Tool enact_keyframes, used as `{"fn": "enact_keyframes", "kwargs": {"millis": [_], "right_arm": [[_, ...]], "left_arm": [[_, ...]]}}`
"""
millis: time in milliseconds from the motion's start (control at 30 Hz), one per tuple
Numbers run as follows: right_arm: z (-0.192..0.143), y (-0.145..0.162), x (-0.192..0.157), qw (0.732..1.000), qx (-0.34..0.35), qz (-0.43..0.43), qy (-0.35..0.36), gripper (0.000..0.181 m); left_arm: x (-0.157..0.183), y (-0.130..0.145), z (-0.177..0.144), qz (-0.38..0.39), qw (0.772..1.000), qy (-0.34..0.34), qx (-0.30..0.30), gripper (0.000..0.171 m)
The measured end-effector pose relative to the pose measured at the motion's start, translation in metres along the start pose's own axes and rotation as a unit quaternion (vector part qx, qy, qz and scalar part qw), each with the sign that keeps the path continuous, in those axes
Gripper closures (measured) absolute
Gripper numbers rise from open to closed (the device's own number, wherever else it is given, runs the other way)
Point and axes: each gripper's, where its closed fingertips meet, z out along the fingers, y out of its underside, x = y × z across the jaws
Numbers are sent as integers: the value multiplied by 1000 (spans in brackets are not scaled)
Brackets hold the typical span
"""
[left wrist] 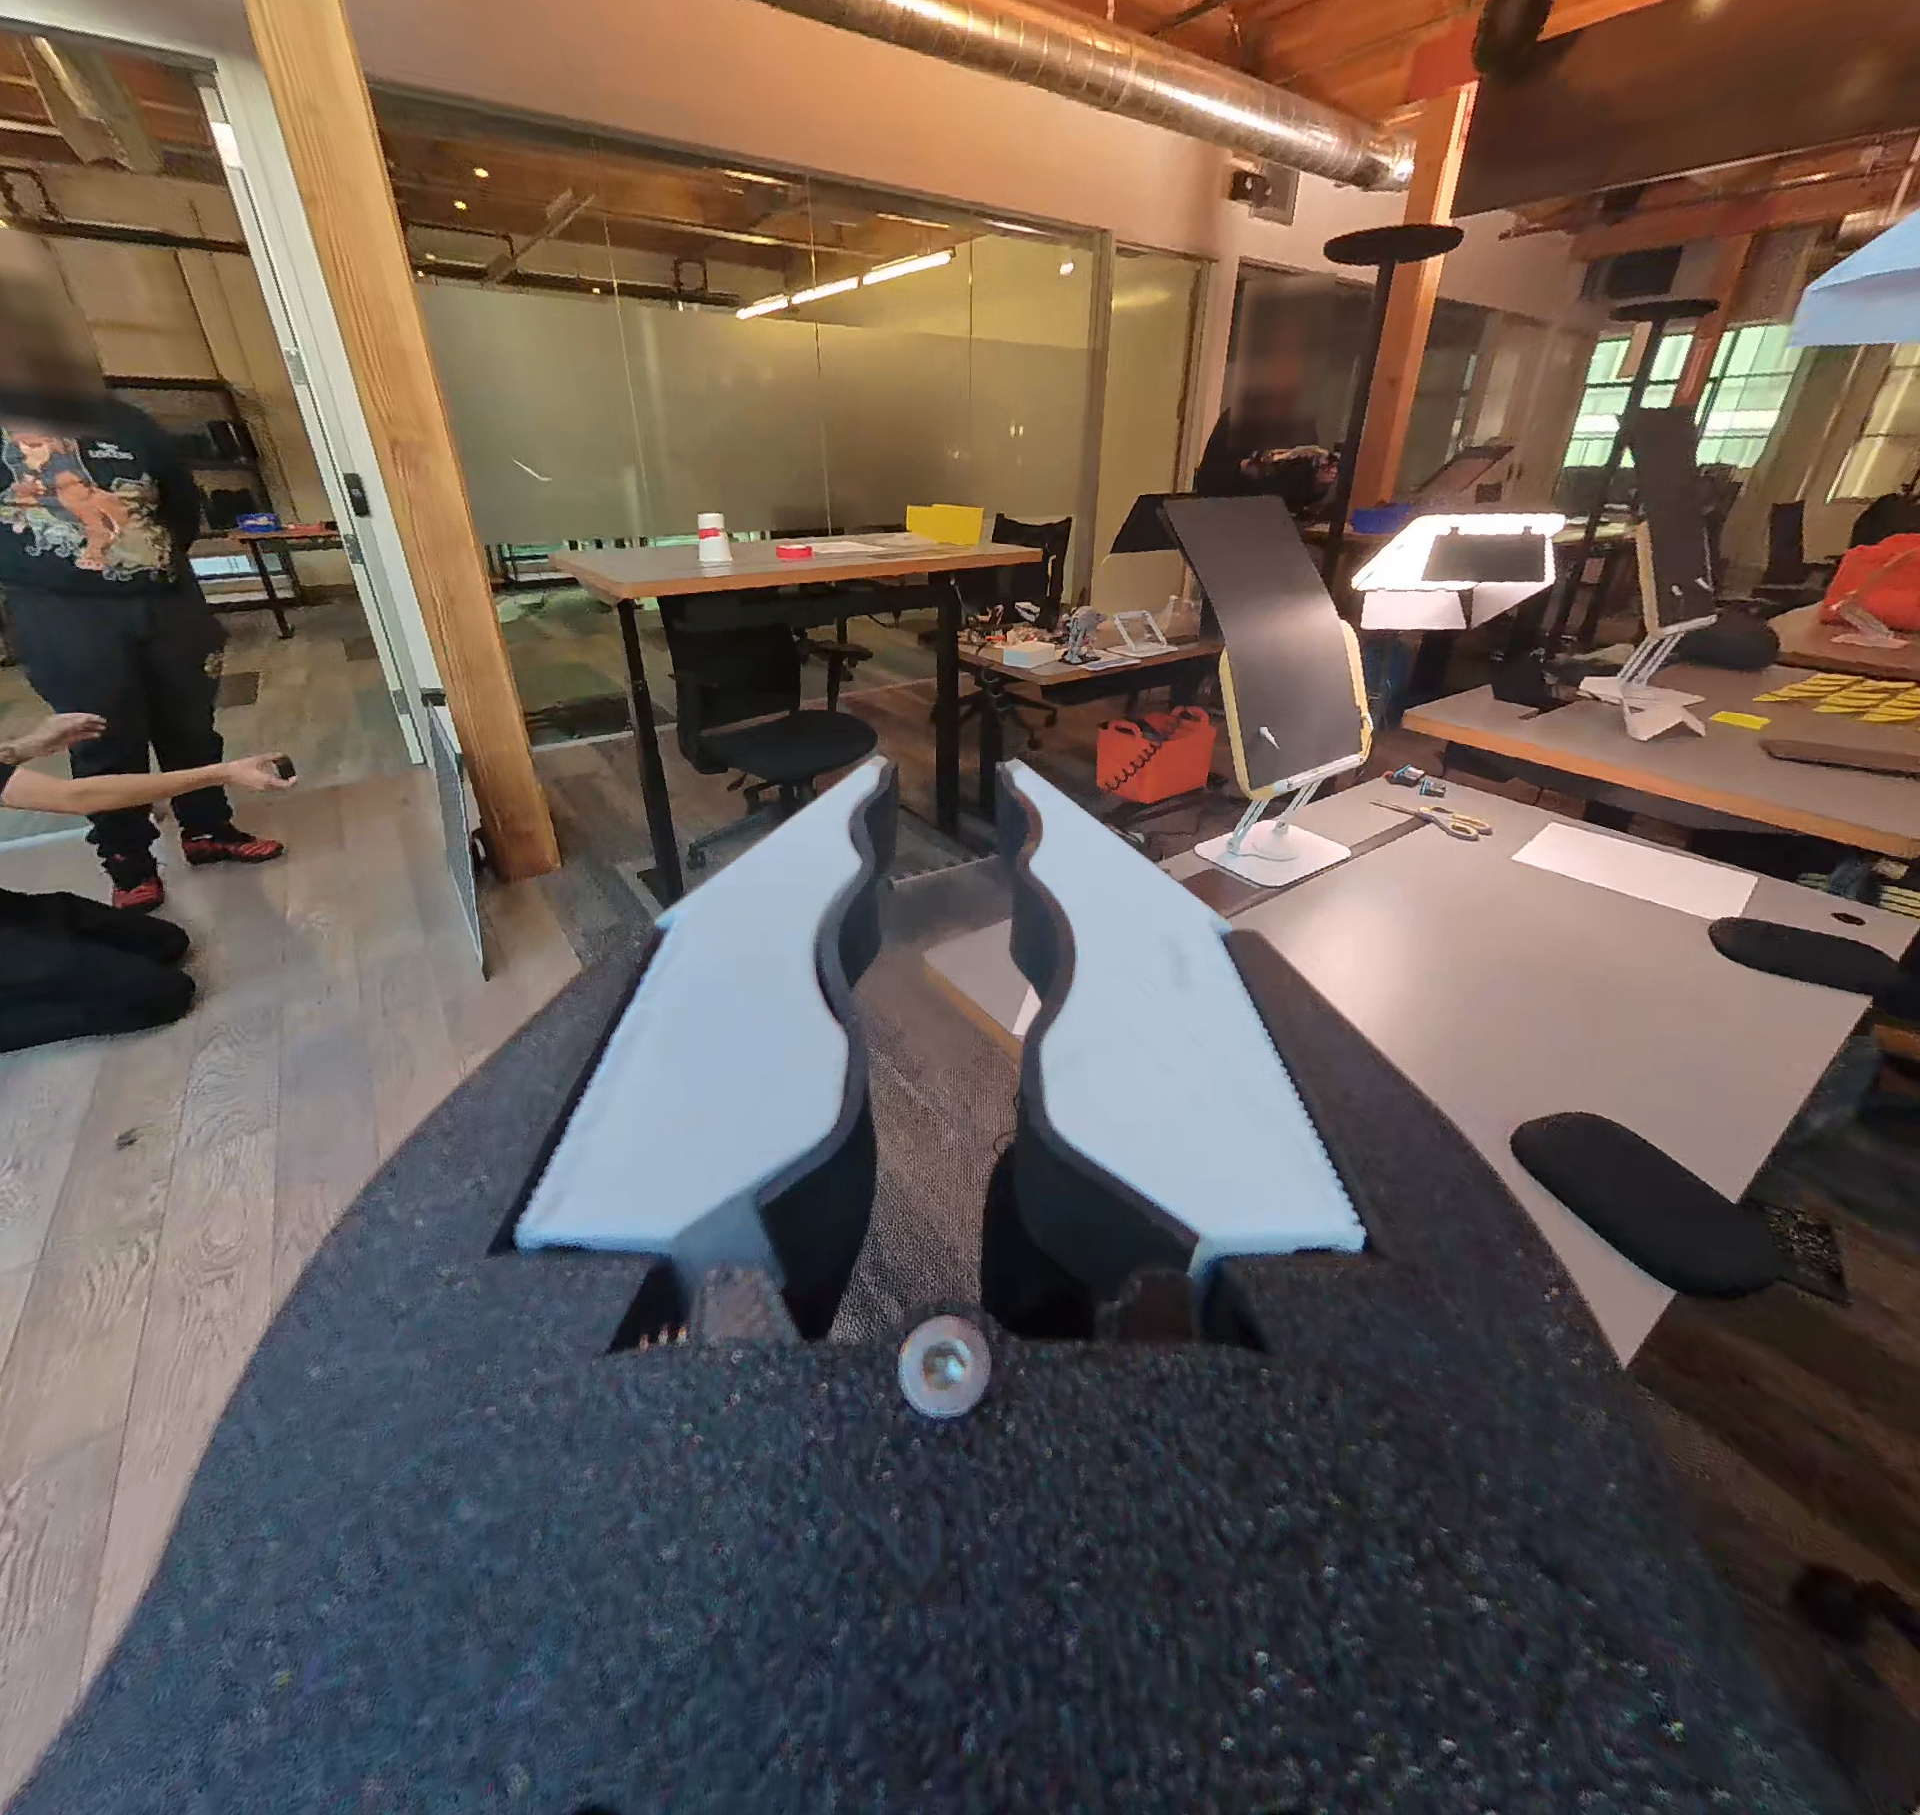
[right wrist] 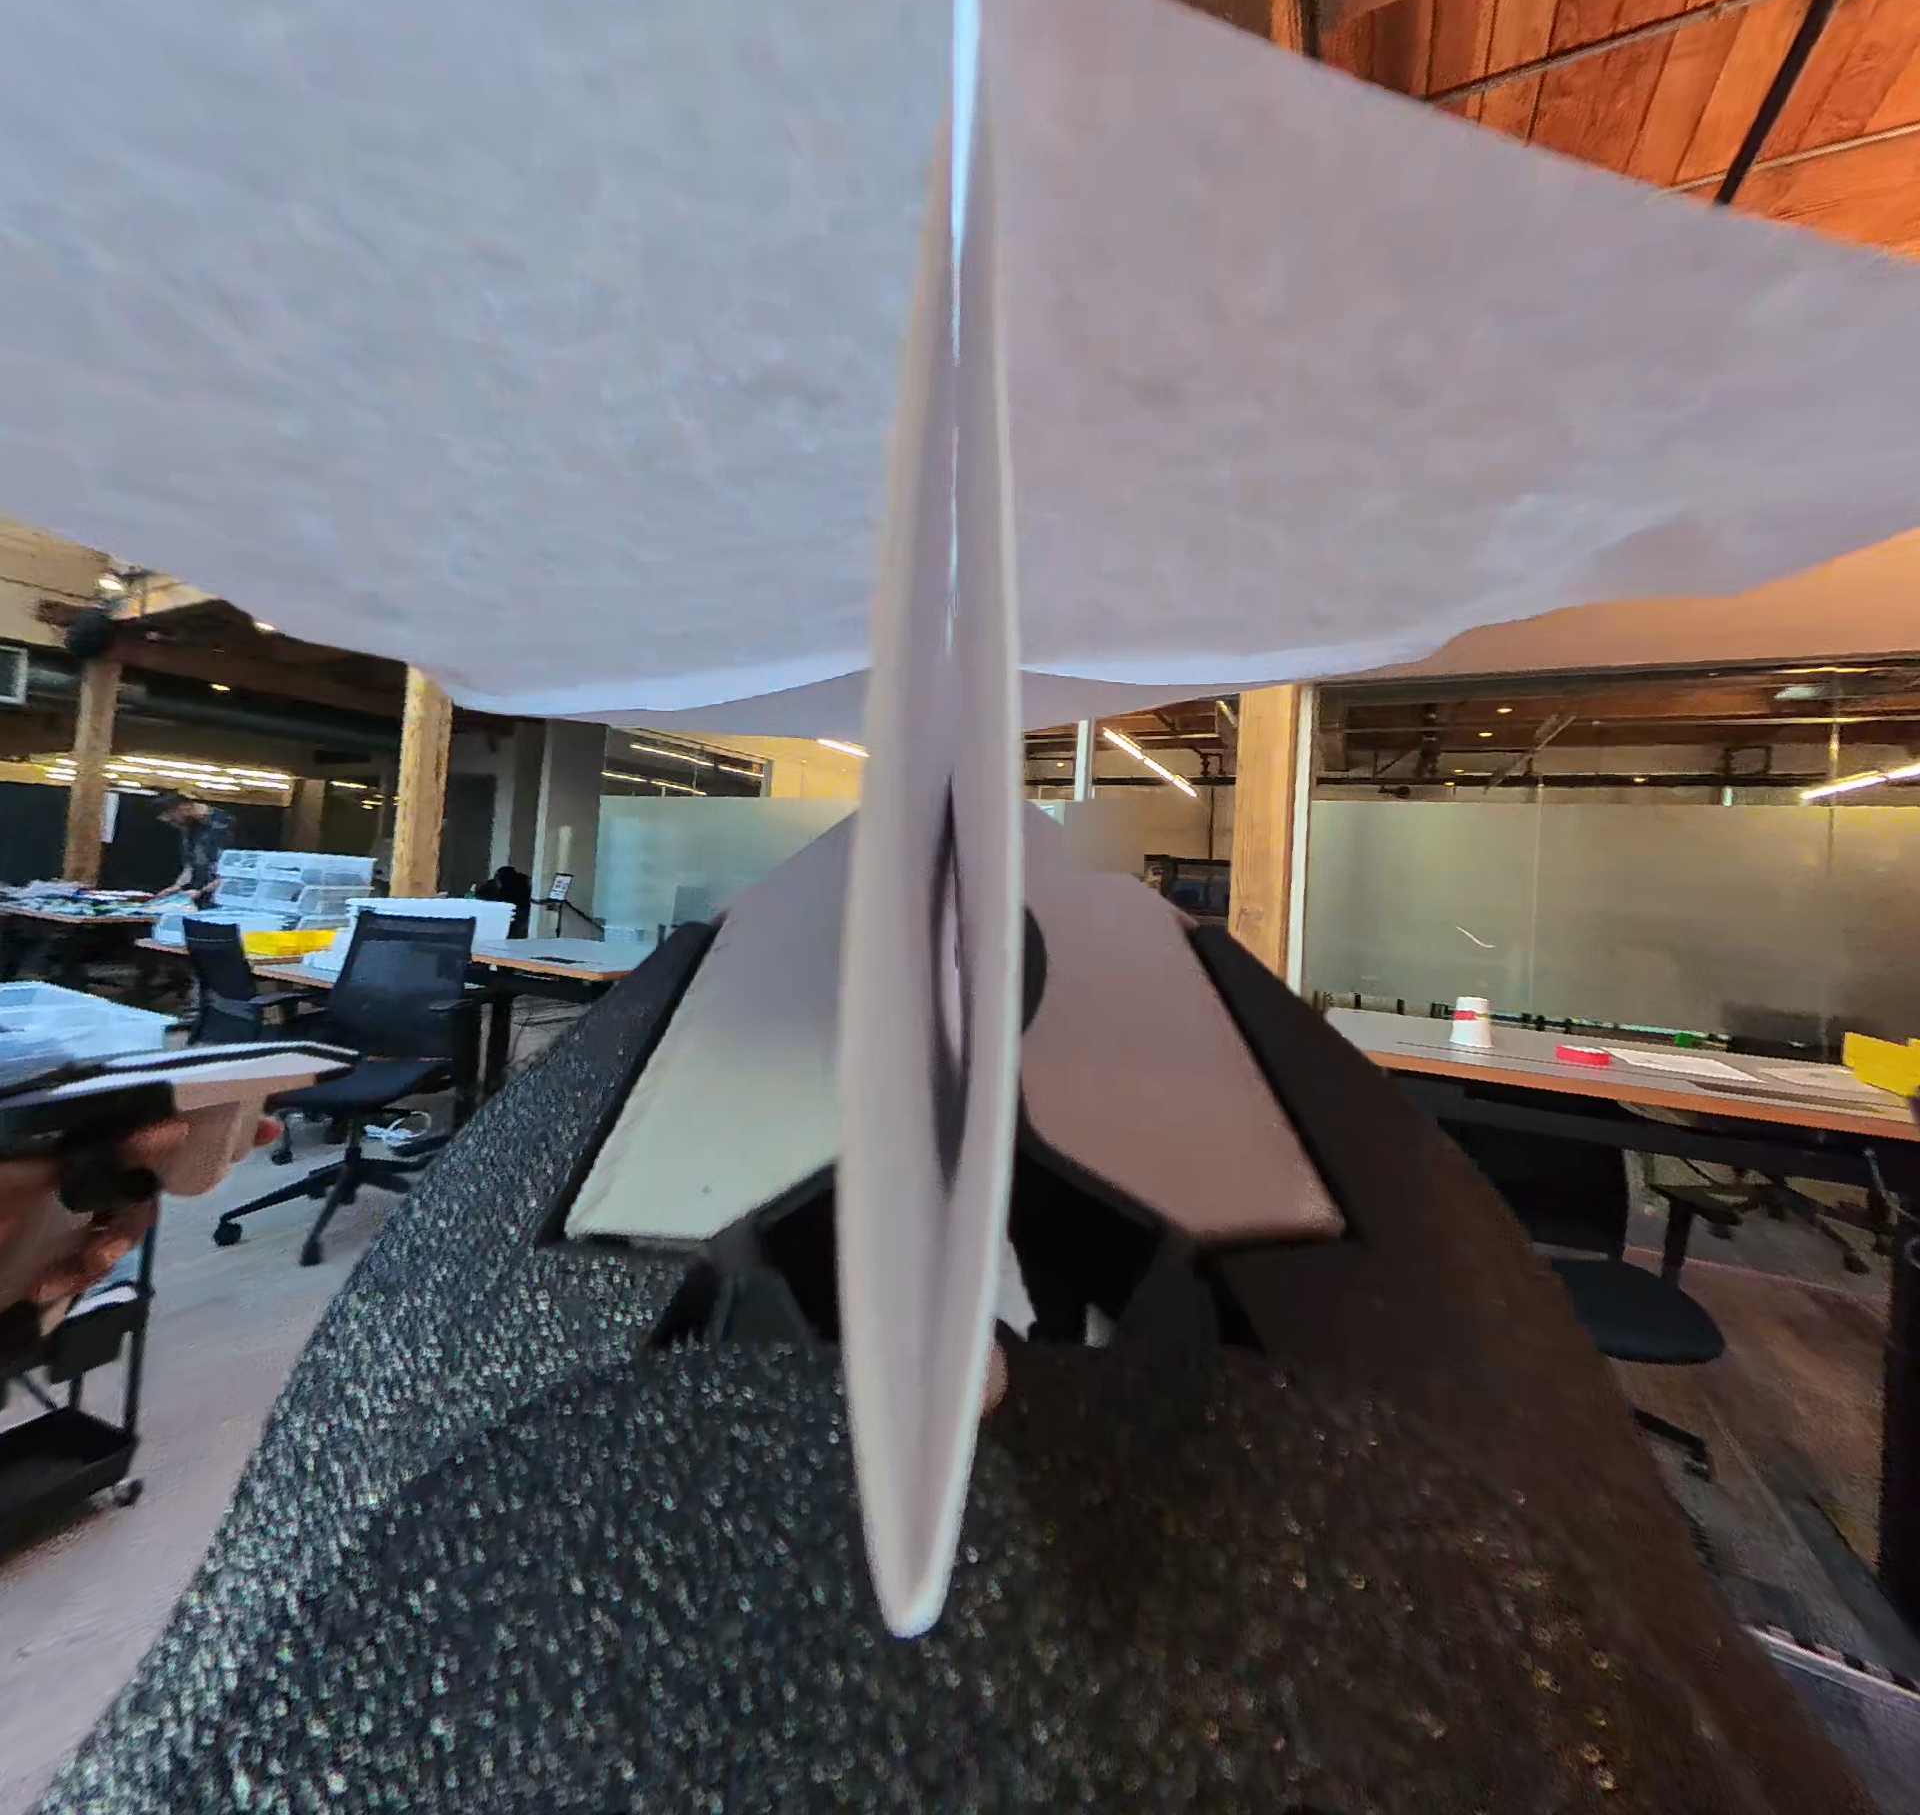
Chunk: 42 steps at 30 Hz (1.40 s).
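- Nearest the lens in the right wrist view, a folded white paper plane [right wrist: 935, 1038] stands with its keel running straight down between the two fingers of the right gripper [right wrist: 940, 944], which is closed on that keel; the wings spread wide overhead and hide most of the ceiling.
- Empty and parted, the left gripper [left wrist: 943, 799] holds nothing, with bare floor showing through the gap between its fingers.
- Just beyond it to the right lies a grey table [left wrist: 1507, 996] bearing a white sheet [left wrist: 1631, 866] and scissors [left wrist: 1439, 818].
- At the upper right edge of the left wrist view, a white corner [left wrist: 1865, 295] is probably one wing of the plane, though it is cut off.
- Farther off stands a wooden desk [left wrist: 800, 560] with a paper cup [left wrist: 713, 536].
- Risk, as I judge it: the grip sits on thin folded paper alone, so too hard a squeeze could crush the keel, and any slackening would let the plane tip or slide out.
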Motion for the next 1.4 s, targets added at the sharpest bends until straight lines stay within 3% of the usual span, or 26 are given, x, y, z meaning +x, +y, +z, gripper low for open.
{"fn": "enact_keyframes", "kwargs": {"millis": [200, 367, 433, 533, 733, 900, 1033, 1200, 1400], "right_arm": [[-33, 12, 89, 998, -44, -39, -17, 181], [-40, 10, 153, 996, -47, 2, -73, 181], [-37, 9, 172, 992, -32, 53, -108, 181], [-31, 10, 190, 986, -24, 77, -145, 181], [-33, 28, 205, 978, -2, 133, -161, 181], [-63, 14, 166, 979, -6, 132, -154, 181], [-99, -19, 126, 981, -4, 117, -155, 181], [-151, -60, 51, 982, 2, 107, -156, 181], [-206, -68, -36, 974, -49, 134, -175, 181]], "left_arm": [[58, 8, 97, -24, 1000, -15, -1, 154], [147, 1, 173, -118, 991, -9, 58, 153], [179, 9, 190, -108, 993, -5, 40, 151], [203, 16, 189, -85, 996, -32, 9, 150], [227, 38, 154, -70, 994, -72, -51, 147], [244, 24, 120, -19, 993, -99, -62, 137], [251, 8, 75, -24, 993, -107, -45, 124], [272, 8, -15, -27, 993, -103, -56, 119], [289, 51, -164, -77, 977, -169, -105, 117]]}}
